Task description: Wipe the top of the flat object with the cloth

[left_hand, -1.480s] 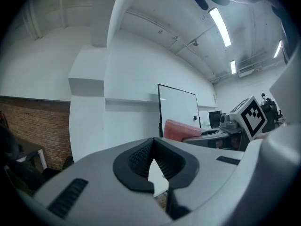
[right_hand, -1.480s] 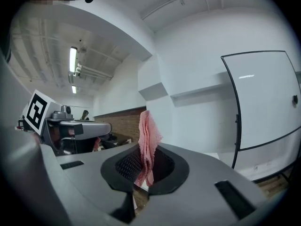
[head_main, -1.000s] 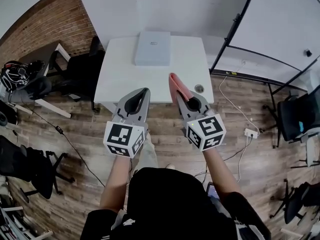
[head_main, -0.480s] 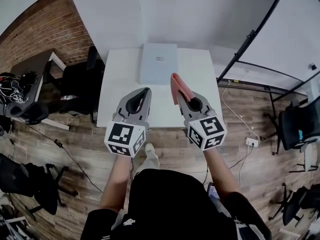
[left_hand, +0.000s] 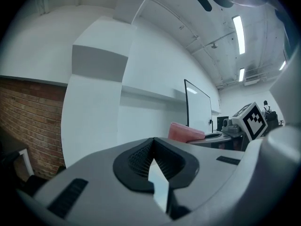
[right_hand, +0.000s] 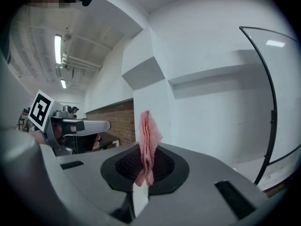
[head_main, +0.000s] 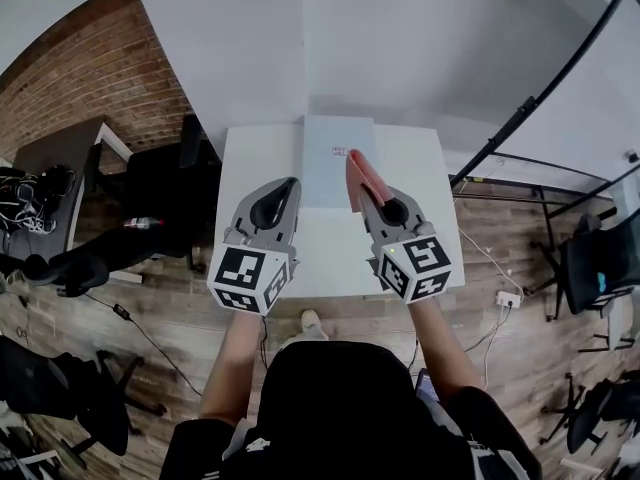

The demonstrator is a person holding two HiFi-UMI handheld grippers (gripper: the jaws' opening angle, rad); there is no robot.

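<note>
Person (head_main: 335, 398) at bottom centre, both arms out over the near edge of a white table (head_main: 250, 158). L gripper (head_main: 291, 181), left of centre: jaws together, nothing btwn them, idle. R gripper (head_main: 366, 190), right of centre: jaws clamped on a pink cloth (head_main: 354, 168), which sticks out past the tips as a folded strip. In the R gripper view it stands upright from the pads w/ only wall behind, so the tool aims roughly level, not down at the surface.

Further out, the flat object (head_main: 325, 153), pale grey, lies at the table's far edge, upper centre of frame, by the white wall. In the head view the cloth's free end overlaps its right side, but looks to be above it. Can't confirm contact.

Step, as I read it: reach-in, wiping not yet begun. Next move prob calls for tipping the R gripper nose-down and lowering till the cloth presses on the flat object's top, then sweeping across. L gripper could steady it if it slides on the smooth table.

Dark chair (head_main: 160, 178) and brick wall (head_main: 90, 78), far left, play no part.
</note>
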